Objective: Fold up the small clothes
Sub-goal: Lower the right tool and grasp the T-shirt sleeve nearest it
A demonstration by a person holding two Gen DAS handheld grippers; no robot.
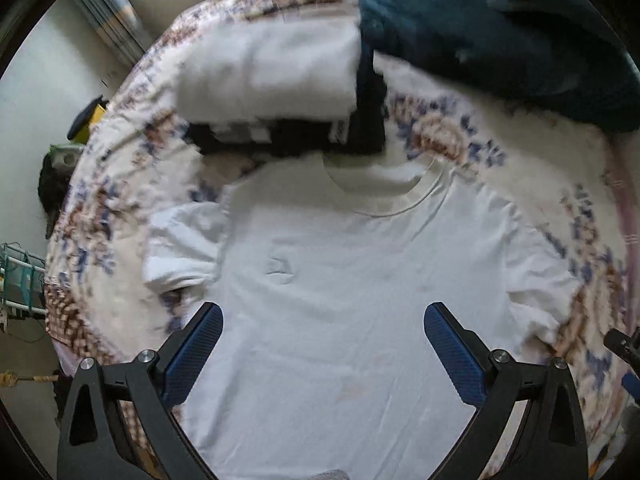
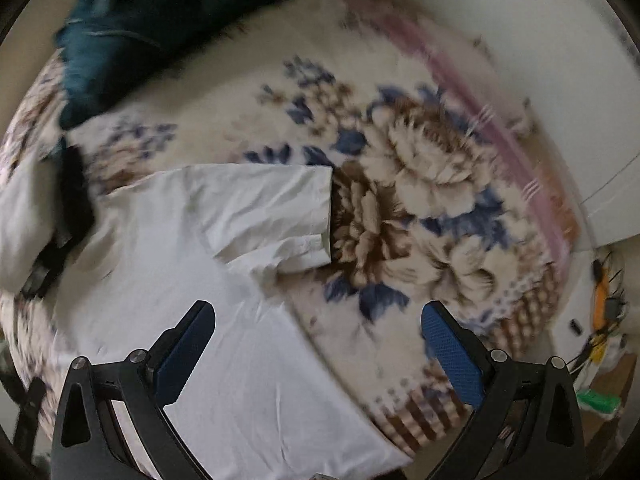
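White T-shirt (image 1: 360, 280), one item, lay spread flat, collar away from the person, on a floral blanket (image 1: 460, 136) covering the bed; one short sleeve (image 2: 272, 208) stretched out over the flower print. Left gripper (image 1: 323, 352): fingers (image 1: 196, 356) spread wide, holding nothing, above the shirt's lower body. Right gripper (image 2: 318, 354): fingers (image 2: 452, 356) likewise parted and unladen, over the shirt's side edge. Folded white stack (image 1: 268, 72) on dark garments lay beyond the collar. Teal fabric (image 1: 500, 32) was heaped at the far corner.
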